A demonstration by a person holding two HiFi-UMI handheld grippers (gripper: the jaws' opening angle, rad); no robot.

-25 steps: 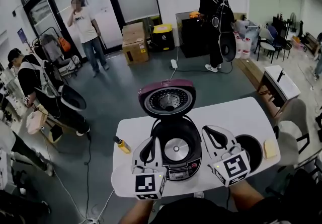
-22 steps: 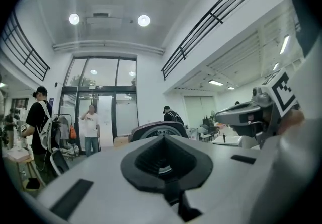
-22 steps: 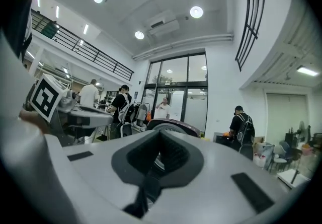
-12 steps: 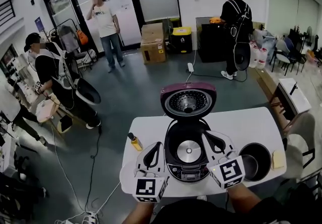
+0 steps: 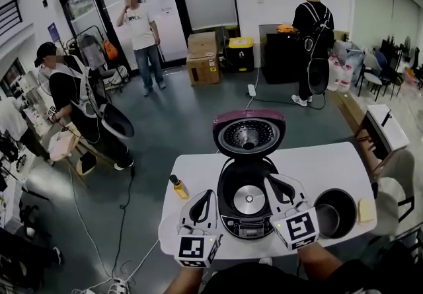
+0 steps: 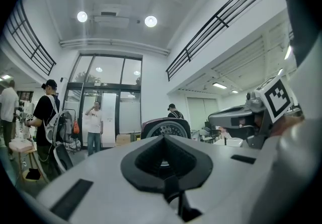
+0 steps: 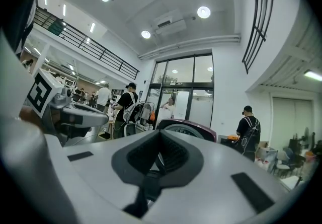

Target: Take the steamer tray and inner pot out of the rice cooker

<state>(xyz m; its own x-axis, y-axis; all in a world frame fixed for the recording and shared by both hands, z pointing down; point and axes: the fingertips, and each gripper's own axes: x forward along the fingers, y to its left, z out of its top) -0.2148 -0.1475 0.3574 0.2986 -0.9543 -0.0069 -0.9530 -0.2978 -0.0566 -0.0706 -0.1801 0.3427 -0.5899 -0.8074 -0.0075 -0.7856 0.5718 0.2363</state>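
Note:
The rice cooker (image 5: pixel 246 201) stands open at the table's near middle, its maroon lid (image 5: pixel 249 133) raised, and the bare heating plate (image 5: pixel 249 199) shows inside. The dark inner pot (image 5: pixel 334 213) sits on the table to the cooker's right. I cannot pick out a steamer tray. My left gripper (image 5: pixel 205 193) is shut and empty, just left of the cooker. Over the cooker's right rim, my right gripper (image 5: pixel 274 180) is also shut on nothing. Both gripper views look level past closed jaws, the left gripper (image 6: pixel 163 140) and right gripper (image 7: pixel 161 140), toward the lid (image 6: pixel 166 128) (image 7: pixel 188 130).
A small yellow bottle (image 5: pixel 177 187) stands at the table's left, and a yellow pad (image 5: pixel 365 209) lies at its right edge beside the pot. A chair (image 5: pixel 396 187) stands to the right of the white table (image 5: pixel 317 160). Several people stand farther off, with boxes (image 5: pixel 203 58) near the doors.
The head view has swung. Both grippers have shifted a little to the left relative to the cooker, the right one away from the inner pot. Both stay shut and empty.

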